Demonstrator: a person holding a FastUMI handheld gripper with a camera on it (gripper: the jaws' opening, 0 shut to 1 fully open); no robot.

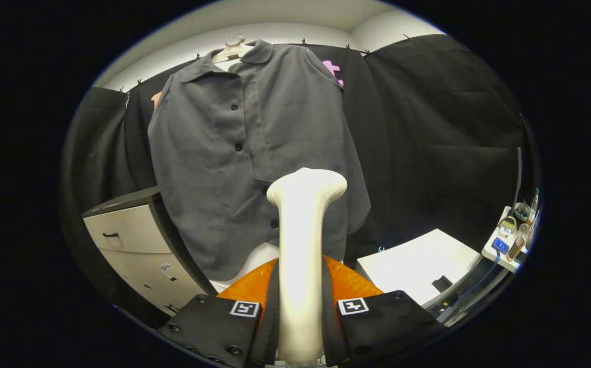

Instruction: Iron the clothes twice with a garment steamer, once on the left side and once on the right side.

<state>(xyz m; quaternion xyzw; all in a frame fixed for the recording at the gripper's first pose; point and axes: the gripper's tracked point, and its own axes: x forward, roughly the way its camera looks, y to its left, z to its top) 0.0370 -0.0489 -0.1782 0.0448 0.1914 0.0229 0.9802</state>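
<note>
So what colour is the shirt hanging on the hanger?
Dark grey shirt with dark buttons, seen in the gripper view.

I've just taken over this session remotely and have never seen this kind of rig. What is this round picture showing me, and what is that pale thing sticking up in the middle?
The picture comes from a fisheye camera that rides on a handheld two-finger tool and looks forward along its fingers. A person carries the tool; there is no robot arm.

The pale thing is the garment steamer. Its handle stands between the two fingers, which press on it from both sides, so the tool is shut on it. Its wider head points at the clothes.

Beyond it a dark grey button-up shirt hangs on a hanger against the black cloth wall. Beside the shirt stands a drawer cabinet; on the other side is a white table.
</note>
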